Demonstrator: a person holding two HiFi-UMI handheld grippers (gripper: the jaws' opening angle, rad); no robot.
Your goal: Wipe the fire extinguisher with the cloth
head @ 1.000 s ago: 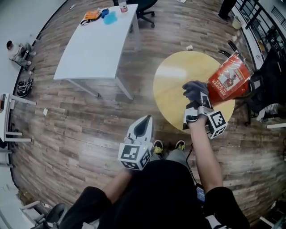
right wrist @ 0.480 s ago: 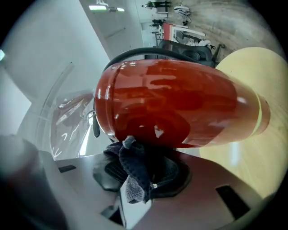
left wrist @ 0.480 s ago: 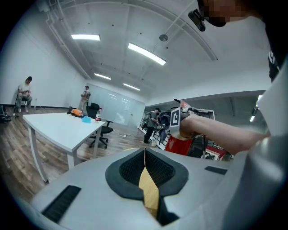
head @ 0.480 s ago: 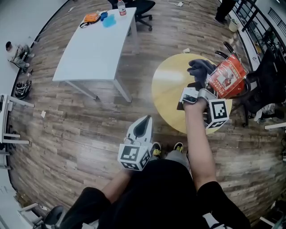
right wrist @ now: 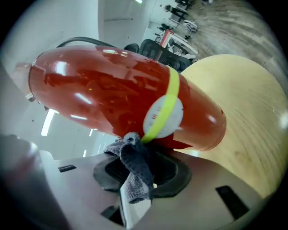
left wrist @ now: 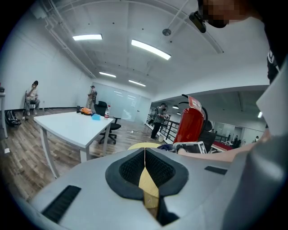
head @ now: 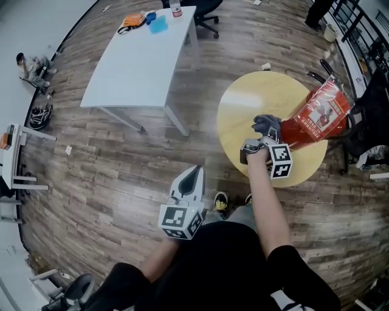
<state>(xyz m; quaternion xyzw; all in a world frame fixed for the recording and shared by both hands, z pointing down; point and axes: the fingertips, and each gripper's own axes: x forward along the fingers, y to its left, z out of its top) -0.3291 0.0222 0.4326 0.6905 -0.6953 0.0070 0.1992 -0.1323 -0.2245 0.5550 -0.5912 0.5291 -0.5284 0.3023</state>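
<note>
A red fire extinguisher (head: 317, 115) (right wrist: 121, 94) stands on the round wooden table (head: 243, 109), at its right side, with a white and yellow-green label low on its body. My right gripper (head: 260, 141) (right wrist: 137, 177) is shut on a grey cloth (head: 266, 125) (right wrist: 135, 166). The cloth's bunched end presses against the lower part of the red body, close to the label. My left gripper (head: 190, 181) (left wrist: 145, 173) hangs shut and empty over the floor, left of the round table. In the left gripper view the extinguisher (left wrist: 191, 123) shows in the distance.
A white rectangular table (head: 143, 58) stands at the upper left, with small items at its far end. Dark office chairs (head: 209, 9) sit behind it. Black chairs and a railing (head: 364, 97) crowd the right side. Wooden floor (head: 121, 176) lies between the tables.
My right gripper has pulled back down with the cloth, from high beside the extinguisher to its lower part. The left gripper has stayed where it was.
</note>
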